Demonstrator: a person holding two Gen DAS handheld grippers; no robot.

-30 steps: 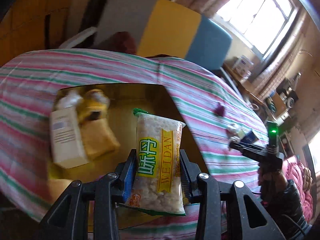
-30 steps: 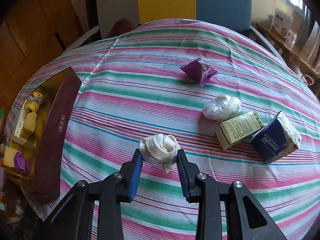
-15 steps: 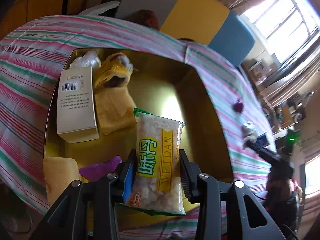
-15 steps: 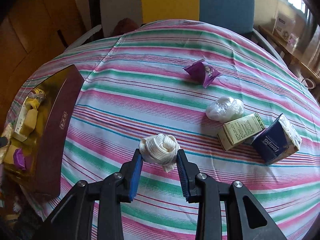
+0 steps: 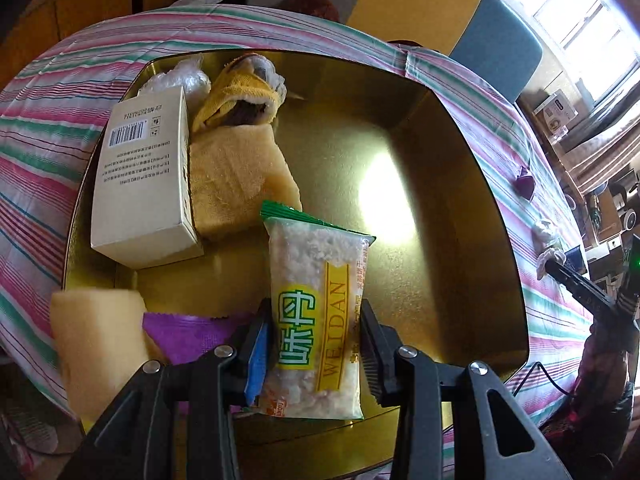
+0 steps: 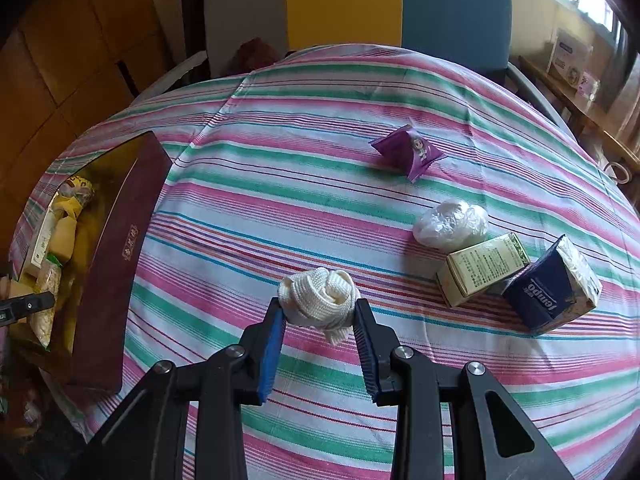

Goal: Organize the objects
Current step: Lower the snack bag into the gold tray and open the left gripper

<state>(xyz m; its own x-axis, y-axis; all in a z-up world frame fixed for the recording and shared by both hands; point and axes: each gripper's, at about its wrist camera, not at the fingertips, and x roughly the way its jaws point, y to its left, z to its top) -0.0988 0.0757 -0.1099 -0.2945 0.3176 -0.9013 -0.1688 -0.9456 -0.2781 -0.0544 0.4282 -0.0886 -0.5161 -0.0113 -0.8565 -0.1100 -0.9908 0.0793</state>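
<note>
Left hand-held gripper [image 5: 314, 354] clamps a clear rice-snack packet with a yellow-green label [image 5: 316, 316] above a gold-lined rectangular gift box [image 5: 452, 184]; right hand-held gripper [image 6: 318, 332] pinches a bundled white woven cord [image 6: 318, 300] over the striped-cloth desk [image 6: 304, 184].

You are working in a lived-in home room, dining or sitting area: a round table under a pink, green and white striped tablecloth [image 6: 360, 160], with a padded chair back in grey, yellow and blue panels [image 6: 344, 0] drawn up at its far side. Around you stand wood-panelled cabinet fronts [image 6: 68, 40] on the left, a daylit window [image 5: 580, 16] with curtains on the right, and a cluttered side shelf [image 6: 576, 76] holding boxes. Household odds lie about: a gold-lined gift box [image 5: 440, 128], a tissue pack [image 6: 552, 284], a small carton [image 6: 484, 268].
</note>
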